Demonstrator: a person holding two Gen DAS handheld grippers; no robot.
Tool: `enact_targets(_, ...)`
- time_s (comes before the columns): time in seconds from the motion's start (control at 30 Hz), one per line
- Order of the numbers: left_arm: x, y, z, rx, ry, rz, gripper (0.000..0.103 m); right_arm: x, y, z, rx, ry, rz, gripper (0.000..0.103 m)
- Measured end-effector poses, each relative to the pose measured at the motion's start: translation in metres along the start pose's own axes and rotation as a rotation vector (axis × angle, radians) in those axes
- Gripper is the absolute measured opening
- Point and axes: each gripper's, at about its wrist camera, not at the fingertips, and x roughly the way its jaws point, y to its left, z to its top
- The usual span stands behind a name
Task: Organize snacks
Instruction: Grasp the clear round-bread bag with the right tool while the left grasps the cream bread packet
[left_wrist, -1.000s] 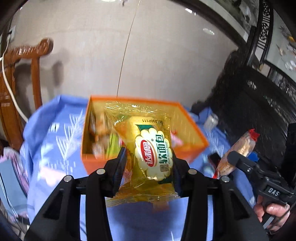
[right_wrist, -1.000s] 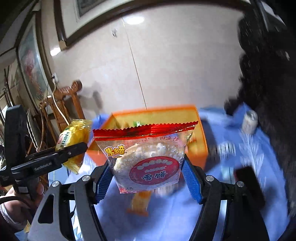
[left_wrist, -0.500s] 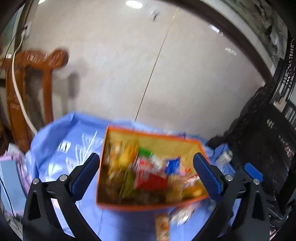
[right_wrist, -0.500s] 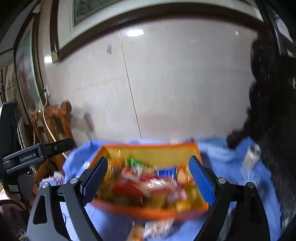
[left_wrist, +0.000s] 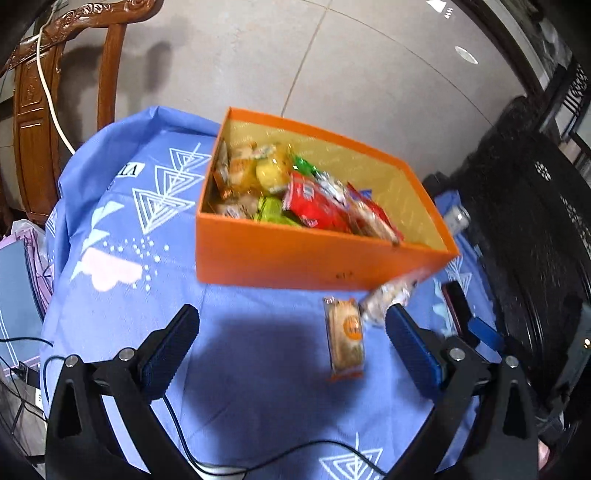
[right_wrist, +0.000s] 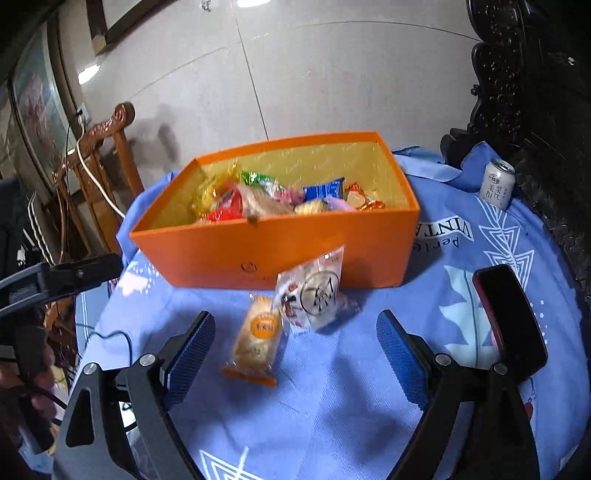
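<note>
Two loose packets: a small orange-labelled cake packet (right_wrist: 256, 338) and a clear rice-cracker packet (right_wrist: 316, 293) lay on the counter (right_wrist: 369, 406) outside the orange box (right_wrist: 280, 254).
Orange box: stood open on the blue patterned cloth, part filled with mixed snack packets (left_wrist: 306, 195).
Cake packet: lay flat on the cloth just in front of the box's near wall, apart from it.
Rice-cracker packet: lay beside the cake packet, its top edge leaning against or touching the box's near wall.
Left gripper (left_wrist: 291, 347): fingers spread wide and holding nothing, poised above the cloth in front of the box.
Right gripper (right_wrist: 295, 354): fingers spread wide and holding nothing, in front of the box, with both loose packets lying between and beyond the finger pads.
Drink can (right_wrist: 496, 184): stood upright to the right of the box, well apart.
Dark phone (right_wrist: 509, 317): lay flat to the right front of the box.
Wooden chair (left_wrist: 40, 110): stood behind the counter, left of the box.
</note>
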Motion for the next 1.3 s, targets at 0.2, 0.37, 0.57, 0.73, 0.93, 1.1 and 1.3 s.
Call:
enact_targets(0.2,-0.001,-0.001,-0.012,0.013,0.019,0.001,0.099,0.028,-0.002,-0.001,-0.069,-0.006,-0.017,0.090)
enact_targets(0.37,-0.002,0.002,-0.015,0.015,0.027,0.016,0.099,0.063,-0.001,0.002,-0.146,0.003,-0.015,0.089)
enact_targets(0.57,0.000,0.013,-0.017,-0.008,0.049,0.049,0.099,0.092,-0.008,0.007,-0.150,0.026,0.000,0.089)
enact_targets(0.73,0.005,0.017,-0.020,-0.004,0.072,0.066,0.099,0.105,-0.006,0.014,-0.148,0.026,0.025,0.085)
enact_targets(0.93,0.010,0.014,-0.022,0.005,0.096,0.064,0.099,0.118,-0.005,0.014,-0.155,0.054,0.025,0.058)
enact_targets(1.1,0.016,0.006,-0.019,0.021,0.099,0.056,0.099,0.103,-0.011,0.010,-0.140,0.055,-0.008,0.050)
enact_targets(1.3,0.028,-0.018,-0.005,0.038,0.095,0.010,0.099,0.057,-0.030,-0.011,0.001,0.056,-0.007,0.050)
